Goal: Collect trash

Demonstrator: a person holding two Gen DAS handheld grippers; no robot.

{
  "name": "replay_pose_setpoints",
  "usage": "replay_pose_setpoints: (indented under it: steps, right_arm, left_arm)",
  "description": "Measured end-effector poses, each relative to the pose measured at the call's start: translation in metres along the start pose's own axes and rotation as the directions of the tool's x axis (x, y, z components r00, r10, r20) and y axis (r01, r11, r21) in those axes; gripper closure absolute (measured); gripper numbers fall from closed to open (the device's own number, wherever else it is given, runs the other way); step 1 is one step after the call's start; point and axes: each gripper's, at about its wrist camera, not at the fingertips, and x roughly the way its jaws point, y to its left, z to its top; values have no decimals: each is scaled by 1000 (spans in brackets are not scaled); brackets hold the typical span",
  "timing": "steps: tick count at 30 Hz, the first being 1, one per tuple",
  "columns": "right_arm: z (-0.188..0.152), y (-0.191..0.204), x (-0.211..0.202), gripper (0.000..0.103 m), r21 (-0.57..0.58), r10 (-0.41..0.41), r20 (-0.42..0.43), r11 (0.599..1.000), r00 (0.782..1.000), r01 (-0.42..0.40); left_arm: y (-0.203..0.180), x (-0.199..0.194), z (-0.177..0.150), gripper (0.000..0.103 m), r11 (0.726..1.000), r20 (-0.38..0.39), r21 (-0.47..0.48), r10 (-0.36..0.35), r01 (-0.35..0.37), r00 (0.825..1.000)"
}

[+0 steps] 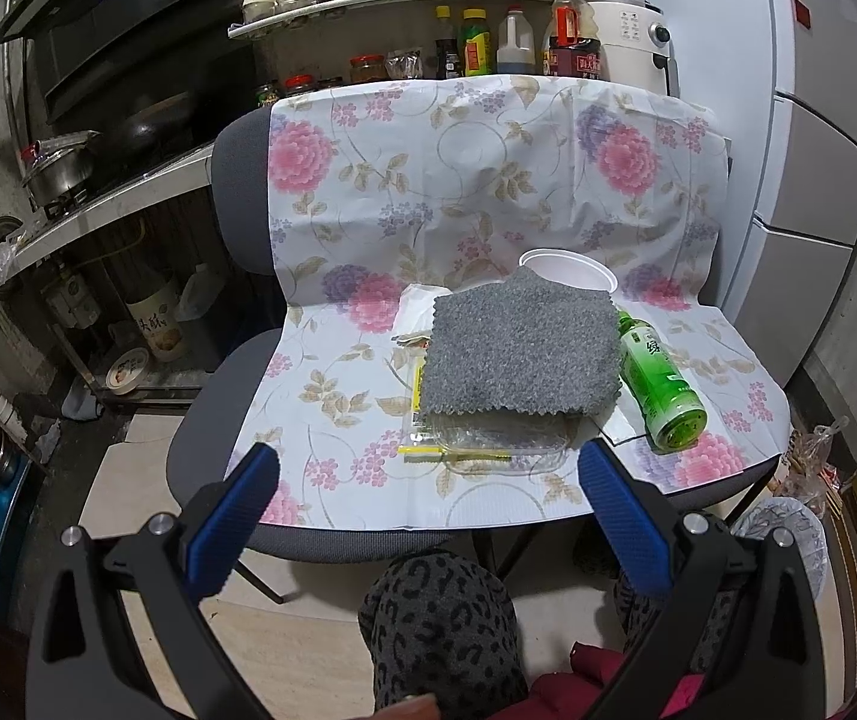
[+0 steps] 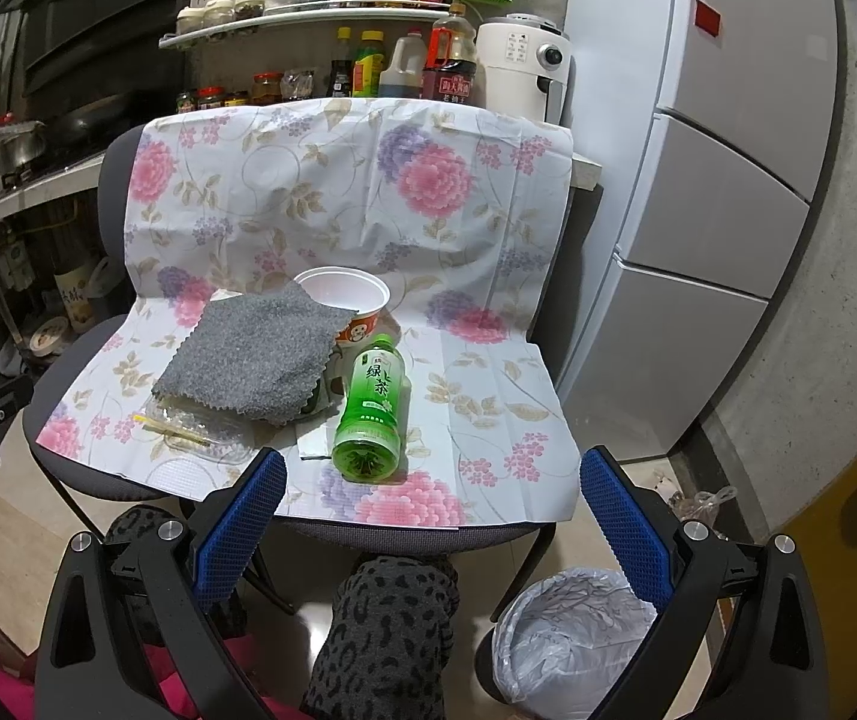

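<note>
On a chair covered with a floral sheet (image 1: 368, 396) (image 2: 488, 396) lie a green tea bottle (image 1: 659, 381) (image 2: 371, 408) on its side, a white paper cup (image 1: 572, 270) (image 2: 347, 297), a clear plastic tray (image 1: 500, 450) (image 2: 200, 429) with a yellow wrapper, and a grey cloth (image 1: 524, 351) (image 2: 260, 354) draped over them. My left gripper (image 1: 428, 480) is open and empty, just in front of the tray. My right gripper (image 2: 431, 486) is open and empty, in front of the bottle. A lined trash bin (image 2: 566, 636) (image 1: 788, 534) stands on the floor at the right.
A kitchen counter with bottles and jars (image 2: 404, 66) is behind the chair. A fridge (image 2: 728, 180) stands at the right. A stove with pots (image 1: 68, 168) is at the left. The person's leopard-print knee (image 1: 440, 618) (image 2: 386, 618) is below the grippers.
</note>
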Motion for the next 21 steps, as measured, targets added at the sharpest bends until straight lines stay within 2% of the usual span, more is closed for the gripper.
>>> replay_pose_setpoints:
  steps: [21]
  right_arm:
    - [0,1,0,6,-1,0,-1,1000,1000,0]
  left_arm:
    - [1,0,0,6,1000,1,-5,0,0,1000]
